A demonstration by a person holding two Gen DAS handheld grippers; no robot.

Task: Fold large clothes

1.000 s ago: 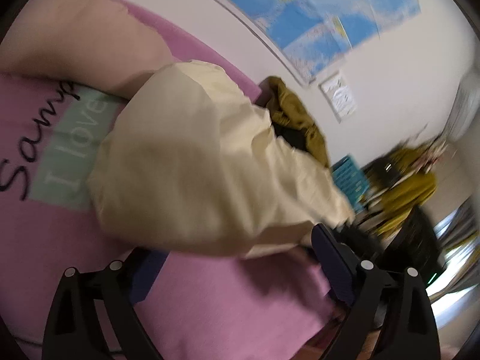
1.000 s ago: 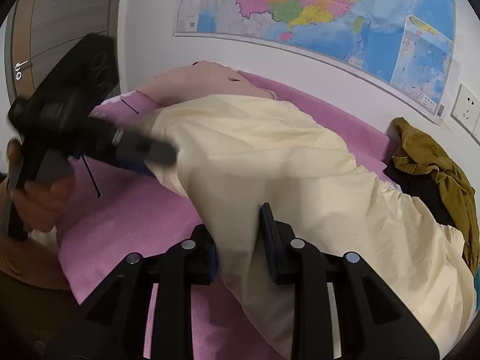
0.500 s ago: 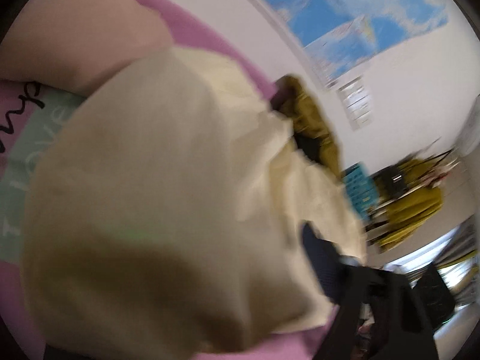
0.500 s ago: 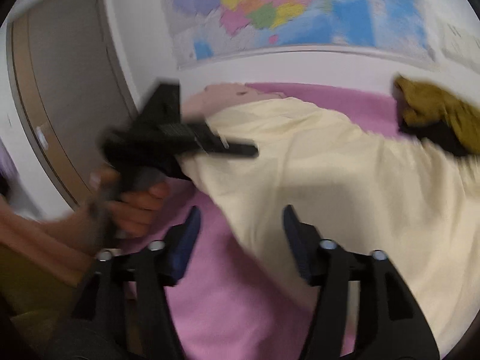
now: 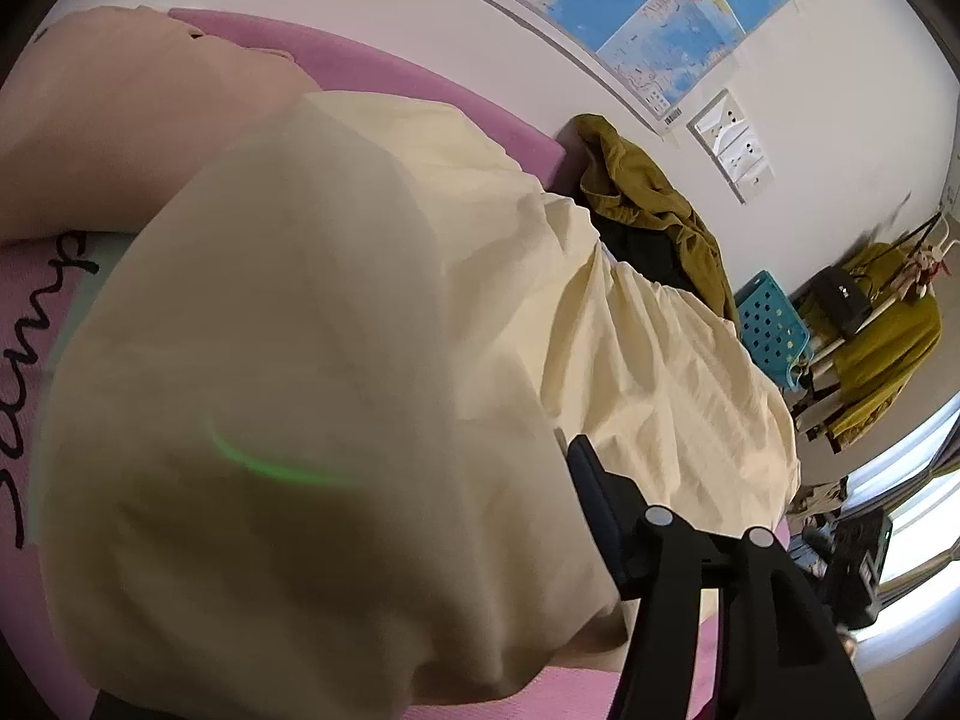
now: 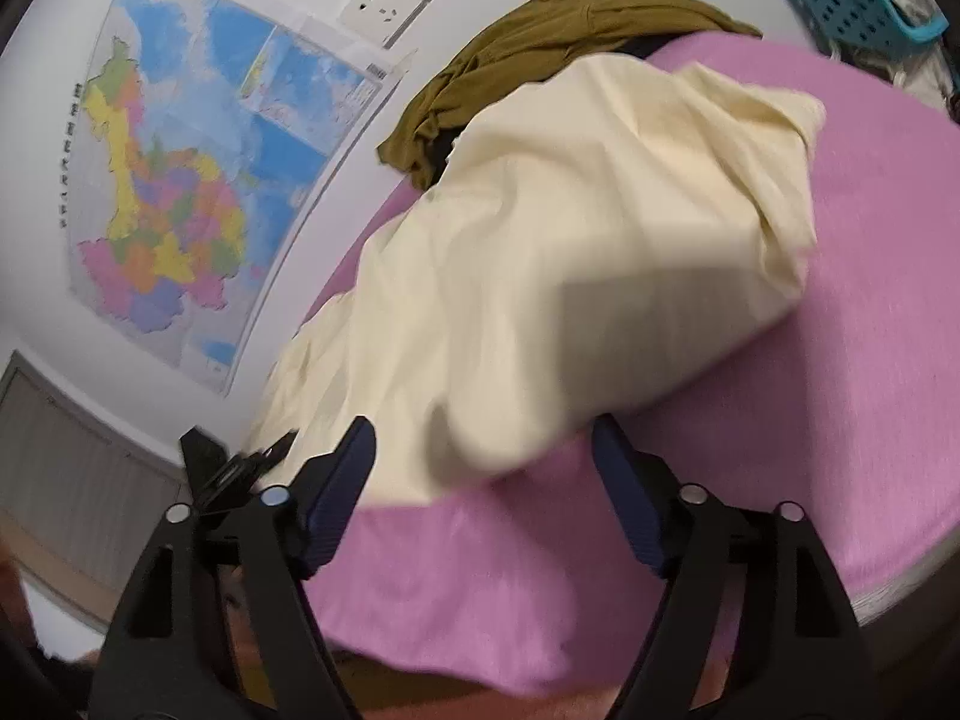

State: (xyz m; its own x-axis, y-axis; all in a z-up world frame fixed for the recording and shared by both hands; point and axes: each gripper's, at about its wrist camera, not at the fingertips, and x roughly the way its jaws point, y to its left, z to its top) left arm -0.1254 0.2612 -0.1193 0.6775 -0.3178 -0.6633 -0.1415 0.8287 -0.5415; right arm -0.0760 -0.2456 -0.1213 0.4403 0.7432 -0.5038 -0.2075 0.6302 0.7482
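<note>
The right gripper [image 6: 480, 480] is seen with its jaws spread wide, having just been opening, a bulging fold of the cream garment [image 6: 570, 240] lying loose between them, unpressed. The left gripper [image 5: 420, 540] has just been closing; only one finger [image 5: 606, 522] shows against the cloth, the other being covered, so a grip cannot be told. The garment is spread over the pink bedspread [image 6: 840, 360], beside an olive garment [image 6: 540, 30] below a wall map [image 6: 180, 150].
</note>
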